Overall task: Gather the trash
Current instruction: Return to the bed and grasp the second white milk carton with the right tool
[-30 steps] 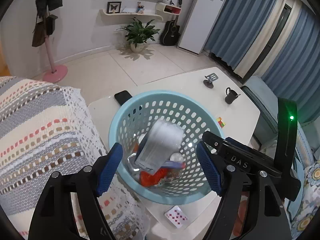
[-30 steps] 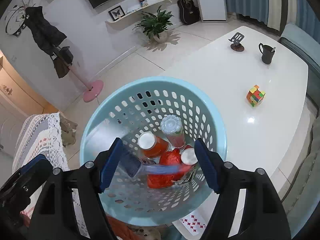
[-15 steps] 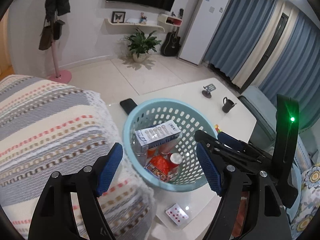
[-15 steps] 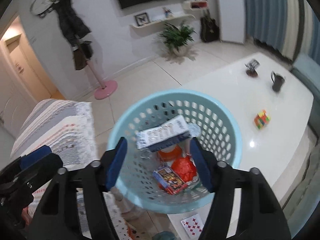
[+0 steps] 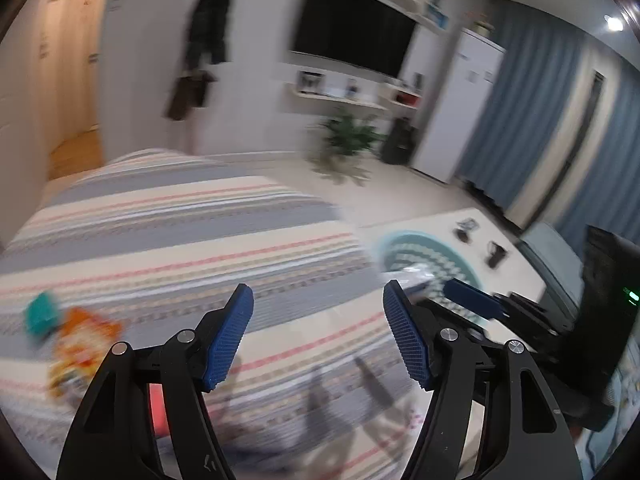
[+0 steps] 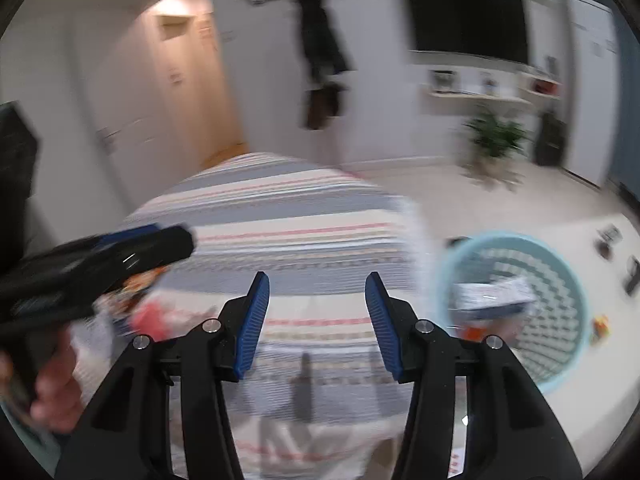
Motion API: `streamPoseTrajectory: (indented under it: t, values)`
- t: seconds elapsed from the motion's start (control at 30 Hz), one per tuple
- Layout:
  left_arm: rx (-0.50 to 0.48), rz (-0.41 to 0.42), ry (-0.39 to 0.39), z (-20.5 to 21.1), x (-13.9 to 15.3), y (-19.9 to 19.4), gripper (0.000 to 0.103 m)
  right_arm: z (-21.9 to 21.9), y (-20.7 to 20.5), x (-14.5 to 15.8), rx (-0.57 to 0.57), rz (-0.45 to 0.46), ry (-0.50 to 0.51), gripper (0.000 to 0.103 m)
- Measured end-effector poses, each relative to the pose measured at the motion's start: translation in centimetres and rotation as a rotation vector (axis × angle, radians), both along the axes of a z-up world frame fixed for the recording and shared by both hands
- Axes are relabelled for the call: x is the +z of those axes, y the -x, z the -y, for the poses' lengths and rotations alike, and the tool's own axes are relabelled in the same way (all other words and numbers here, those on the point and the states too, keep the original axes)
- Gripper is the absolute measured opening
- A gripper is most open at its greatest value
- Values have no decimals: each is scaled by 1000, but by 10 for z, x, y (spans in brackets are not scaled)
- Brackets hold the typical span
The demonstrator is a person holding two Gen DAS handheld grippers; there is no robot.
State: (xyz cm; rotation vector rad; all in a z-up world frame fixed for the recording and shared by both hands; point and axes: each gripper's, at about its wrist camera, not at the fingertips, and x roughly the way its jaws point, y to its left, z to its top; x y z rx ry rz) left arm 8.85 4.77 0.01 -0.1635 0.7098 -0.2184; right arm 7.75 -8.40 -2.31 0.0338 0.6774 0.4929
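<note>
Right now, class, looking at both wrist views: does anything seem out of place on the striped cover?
Yes. An orange wrapper and a teal item lie loose on the striped cover, apart from the blue basket on the white table. They look like leftover litter, though blur hides detail. Both grippers are empty, their jaws closing.

I see the striped cover (image 5: 168,240) as my landmark: bands of grey, cream and thin pink-red lines, with a small dotted weave between them. To its right I see the basket (image 6: 560,364), pale aqua, its wall a grid of holes. Inside it I make out a white and blue box (image 6: 496,298) and a bit of orange. On the cover's left part I see an orange wrapper (image 5: 82,344) and a teal scrap (image 5: 40,314). Beyond the cover, I see blue-grey curtains (image 5: 532,120) and a green plant (image 6: 494,136). Both sets of pads (image 6: 252,324) are ribbed blue on black.
</note>
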Motion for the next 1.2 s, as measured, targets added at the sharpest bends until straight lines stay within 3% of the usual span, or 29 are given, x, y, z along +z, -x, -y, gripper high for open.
streamPoseTrajectory:
  t: [0.03,0.13,0.2,0.33,0.43,0.6,0.73,0.87,0.97,1.2]
  values:
    - [41,-2,-4,-19,-1,7,65,-9,5,1,34,-1,-3,47]
    - [137,-23,0,-64,-6,21,44,-45,26,0,173,4,1,55]
    - [196,-34,19,-92,-11,29,43,-67,38,-3,240,14,30,62]
    - [301,-61,51,-142,-25,47,62,-111,62,-17,363,26,139,82]
    - [348,-82,70,-165,-33,57,65,-135,74,-28,439,63,249,85]
    - [342,-127,84,-183,-46,59,72,-165,76,-48,477,97,394,87]
    - [317,-169,103,-194,-62,56,76,-176,74,-64,479,95,449,86]
    - [293,-191,95,-196,-72,45,80,-171,79,-63,476,103,415,60]
    - [258,-202,93,-194,-74,39,82,-162,77,-58,447,89,368,49]
    - [223,-228,6,-178,-82,29,82,-116,52,-47,303,27,246,49]
